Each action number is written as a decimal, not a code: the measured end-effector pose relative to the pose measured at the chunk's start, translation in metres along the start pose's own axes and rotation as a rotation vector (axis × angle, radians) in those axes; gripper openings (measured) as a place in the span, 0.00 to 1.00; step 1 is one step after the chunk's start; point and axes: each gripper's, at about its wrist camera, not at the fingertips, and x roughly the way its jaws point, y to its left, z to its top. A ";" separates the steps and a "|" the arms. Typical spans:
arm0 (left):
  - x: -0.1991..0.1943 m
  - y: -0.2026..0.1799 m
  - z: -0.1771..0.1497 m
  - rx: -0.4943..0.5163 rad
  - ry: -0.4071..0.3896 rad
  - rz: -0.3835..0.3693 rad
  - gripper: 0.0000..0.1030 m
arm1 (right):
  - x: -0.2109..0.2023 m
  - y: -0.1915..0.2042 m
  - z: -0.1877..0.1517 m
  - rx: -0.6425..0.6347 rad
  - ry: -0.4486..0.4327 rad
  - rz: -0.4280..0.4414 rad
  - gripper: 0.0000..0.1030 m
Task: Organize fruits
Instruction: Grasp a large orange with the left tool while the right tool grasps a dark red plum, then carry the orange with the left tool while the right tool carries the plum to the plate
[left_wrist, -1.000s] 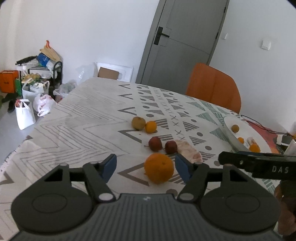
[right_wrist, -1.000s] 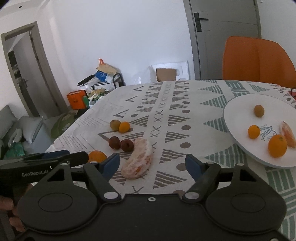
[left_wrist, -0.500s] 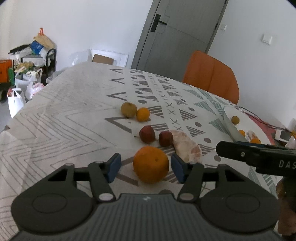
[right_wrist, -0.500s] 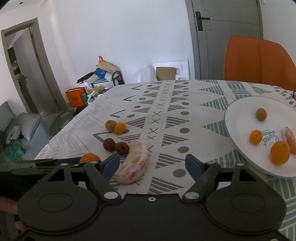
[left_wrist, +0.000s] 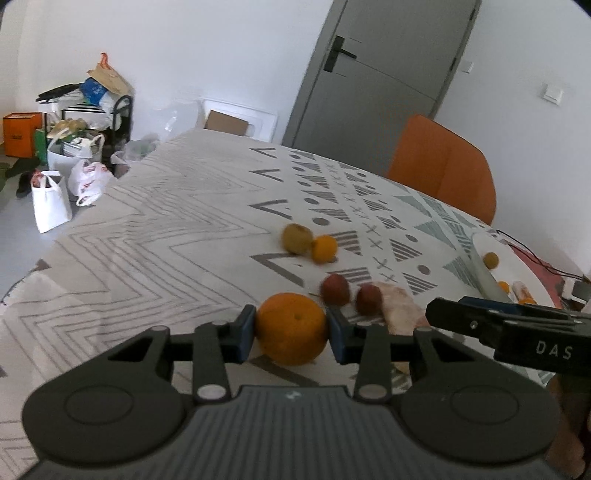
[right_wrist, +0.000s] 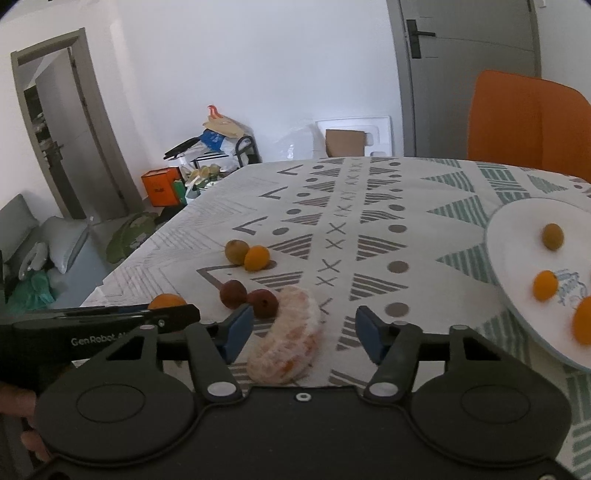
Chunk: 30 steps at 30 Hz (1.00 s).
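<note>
Readable writing: "DAS" in pale letters on the side of the right gripper (left_wrist: 517, 332) as seen from the left wrist, "GenRobot" on the side of the left gripper (right_wrist: 110, 325) as seen from the right wrist, and a blue handwritten word, too blurred to read, on the white plate (right_wrist: 517, 221) at the tabletop's right edge.

Left gripper (left_wrist: 291, 328): jaws just closed in, blue pads now pressing both sides of the large orange (left_wrist: 291, 328), low over the near-left part of the patterned tablecloth (left_wrist: 166, 240).

Right gripper (right_wrist: 304, 328): jaws just narrowed yet spread apart, left pad close beside the peeled citrus piece (right_wrist: 291, 332), right pad well clear of it. Long axis of that curved piece running from near edge toward far edge, leaning slightly right at its far end.

Just beyond, two dark red fruits (right_wrist: 249, 297) side by side. Farther toward the table's middle, a brownish-green fruit (right_wrist: 236, 251) touching a small orange one (right_wrist: 256, 257).

On the plate: one brownish-green fruit (right_wrist: 553, 236), one small orange fruit (right_wrist: 545, 285), one larger orange (right_wrist: 583, 325) at the picture's edge.

Beyond the far edge, an orange chair (right_wrist: 528, 122).
</note>
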 end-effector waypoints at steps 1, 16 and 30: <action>-0.001 0.002 0.001 -0.002 -0.003 0.006 0.38 | 0.002 0.001 0.001 -0.003 0.000 0.008 0.50; -0.025 0.042 0.009 -0.075 -0.061 0.105 0.38 | 0.034 0.029 0.011 -0.051 0.023 0.059 0.37; -0.033 0.050 0.008 -0.096 -0.072 0.120 0.38 | 0.047 0.033 0.006 -0.074 0.056 0.044 0.22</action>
